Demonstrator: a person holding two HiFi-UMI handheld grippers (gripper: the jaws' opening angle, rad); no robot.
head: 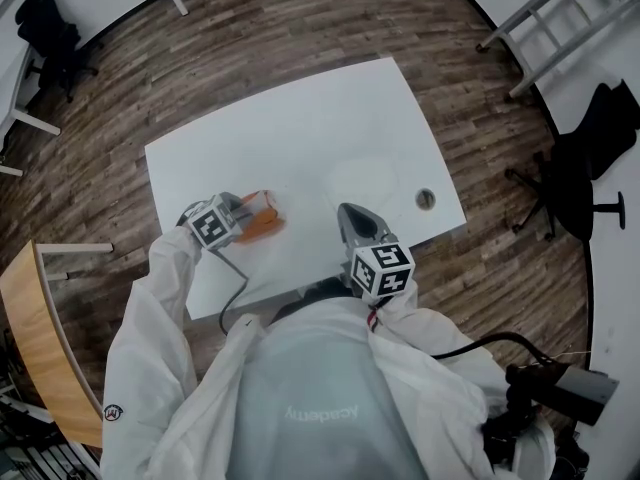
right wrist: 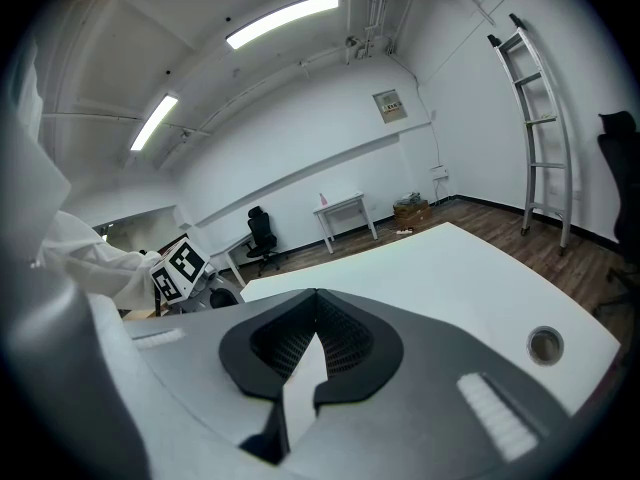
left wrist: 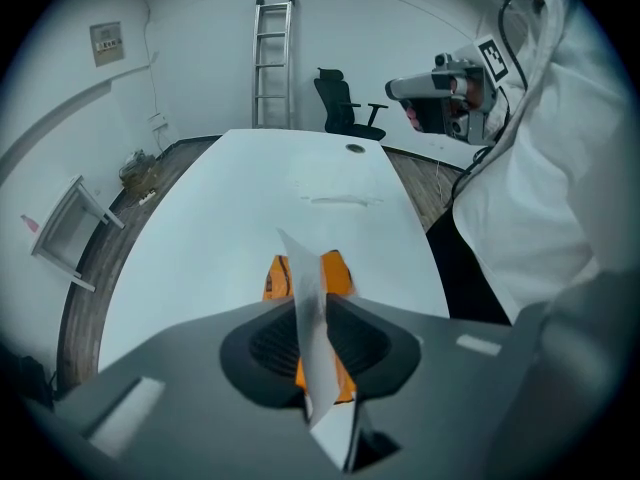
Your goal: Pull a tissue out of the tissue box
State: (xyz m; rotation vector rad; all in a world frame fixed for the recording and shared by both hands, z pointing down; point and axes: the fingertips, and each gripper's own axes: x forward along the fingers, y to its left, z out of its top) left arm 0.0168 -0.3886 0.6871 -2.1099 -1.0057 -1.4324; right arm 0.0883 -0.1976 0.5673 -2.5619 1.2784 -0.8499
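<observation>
Closest to its own camera, the left tool (left wrist: 310, 303) pinches a thin white tissue (left wrist: 301, 273) between its pads. The sheet stands up above the tips, and whether its far end is still in the box is hidden by the jaws. Just beyond, the orange tissue box (left wrist: 337, 273) sits on the white surface (left wrist: 250, 198), showing only as slivers on either side of the sheet. From the head view that tool mostly covers the box, and the tissue cannot be made out. Over the surface's near edge hovers the right tool (right wrist: 315, 292), jaws pressed together with nothing between them. A round grommet (right wrist: 545, 345) lies near the right edge.
</observation>
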